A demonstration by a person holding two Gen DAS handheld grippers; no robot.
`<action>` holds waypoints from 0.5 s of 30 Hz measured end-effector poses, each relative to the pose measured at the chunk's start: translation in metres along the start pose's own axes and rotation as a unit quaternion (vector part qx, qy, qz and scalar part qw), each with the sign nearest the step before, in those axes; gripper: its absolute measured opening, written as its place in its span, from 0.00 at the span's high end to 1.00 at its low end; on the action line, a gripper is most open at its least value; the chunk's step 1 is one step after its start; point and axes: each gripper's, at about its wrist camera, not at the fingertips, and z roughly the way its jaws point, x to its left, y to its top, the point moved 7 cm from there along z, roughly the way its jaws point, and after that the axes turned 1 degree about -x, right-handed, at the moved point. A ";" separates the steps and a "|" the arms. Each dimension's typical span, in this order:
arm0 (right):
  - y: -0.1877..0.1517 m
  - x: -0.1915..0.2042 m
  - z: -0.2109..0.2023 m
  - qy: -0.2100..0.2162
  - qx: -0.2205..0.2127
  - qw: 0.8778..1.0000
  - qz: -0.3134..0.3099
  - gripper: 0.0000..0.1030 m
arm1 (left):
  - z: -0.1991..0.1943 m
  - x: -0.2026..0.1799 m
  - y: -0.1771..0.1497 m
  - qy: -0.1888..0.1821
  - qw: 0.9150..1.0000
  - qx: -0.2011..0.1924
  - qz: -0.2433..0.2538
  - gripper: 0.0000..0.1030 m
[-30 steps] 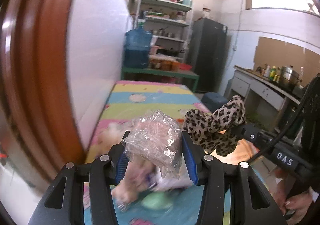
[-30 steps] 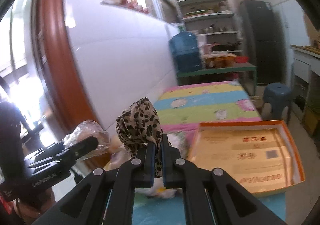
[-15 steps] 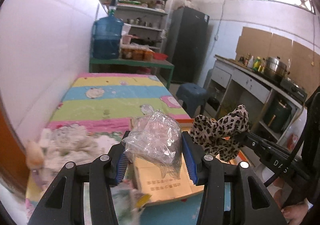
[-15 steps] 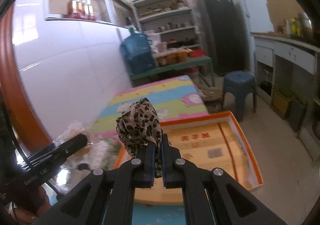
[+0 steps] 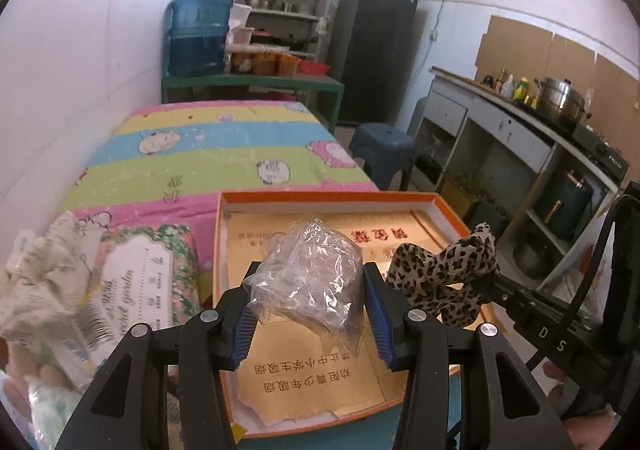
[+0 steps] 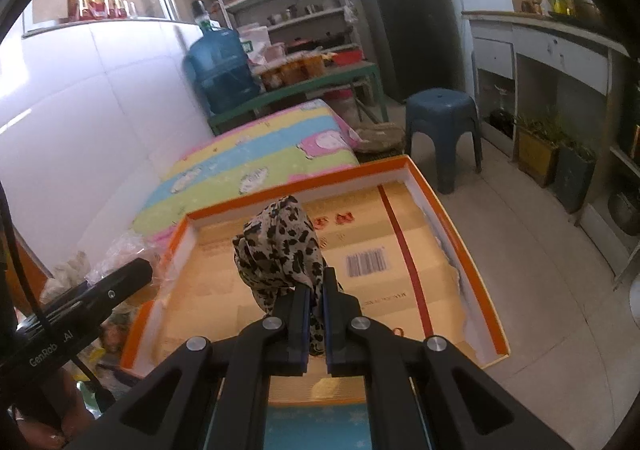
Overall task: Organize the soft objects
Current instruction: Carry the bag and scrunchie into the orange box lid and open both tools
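Bed cover: striped pink, yellow, blue and green cartoon-print bed cover (image 5: 208, 154) spread along the white wall; it carries everything below
Box: shallow orange-rimmed cardboard box (image 5: 440, 206) with a printed tan paper lining, lying at the near right edge of the bed cover; one long side runs along the cover's floor-side edge; in the right wrist view (image 6: 468, 238) both grippers hang above its inside
Packet: flat floral-print packet with a white label (image 5: 148, 274) on the bed cover just beside the box's left wall; a crumpled white cloth (image 5: 36, 282) touches its left side at the near left corner
Left gripper: black two-finger left gripper with blue pads (image 5: 308, 304) clamped on a crumpled clear plastic bag (image 5: 312, 282); the bag is squeezed between the pads and held above the box's near half
Right gripper: black two-finger right gripper (image 6: 315, 326) pinched nearly together on a leopard-print fabric piece (image 6: 280, 246); the fabric bunches upright above the fingertips, over the middle of the box; in the left wrist view it (image 5: 444, 278) hangs near the box's right wall
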 end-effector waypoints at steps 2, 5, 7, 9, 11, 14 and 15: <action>-0.003 -0.001 0.004 -0.002 0.006 1.000 0.004 0.94 | 0.006 -0.001 -0.003 0.002 1.000 0.005 0.002 0.52; -0.006 -0.005 0.010 -0.005 0.011 1.000 0.008 0.94 | 0.013 -0.002 -0.006 0.004 1.000 0.011 0.004 0.52; -0.008 -0.009 0.012 -0.008 0.013 1.000 0.008 0.94 | 0.018 -0.003 -0.008 0.005 1.000 0.015 0.006 0.52; -0.009 -0.011 0.014 -0.011 0.015 1.000 0.009 0.94 | 0.022 -0.003 -0.010 0.006 1.000 0.018 0.007 0.52; -0.010 -0.012 0.016 -0.013 0.017 1.000 0.010 0.94 | 0.024 -0.003 -0.012 0.007 1.000 0.020 0.006 0.52; -0.011 -0.015 0.020 -0.017 0.022 1.000 0.013 0.94 | 0.029 -0.003 -0.014 0.008 1.000 0.024 0.007 0.52; -0.012 -0.016 0.020 -0.018 0.023 0.999 0.013 0.94 | 0.031 -0.003 -0.015 0.008 1.000 0.026 0.008 0.52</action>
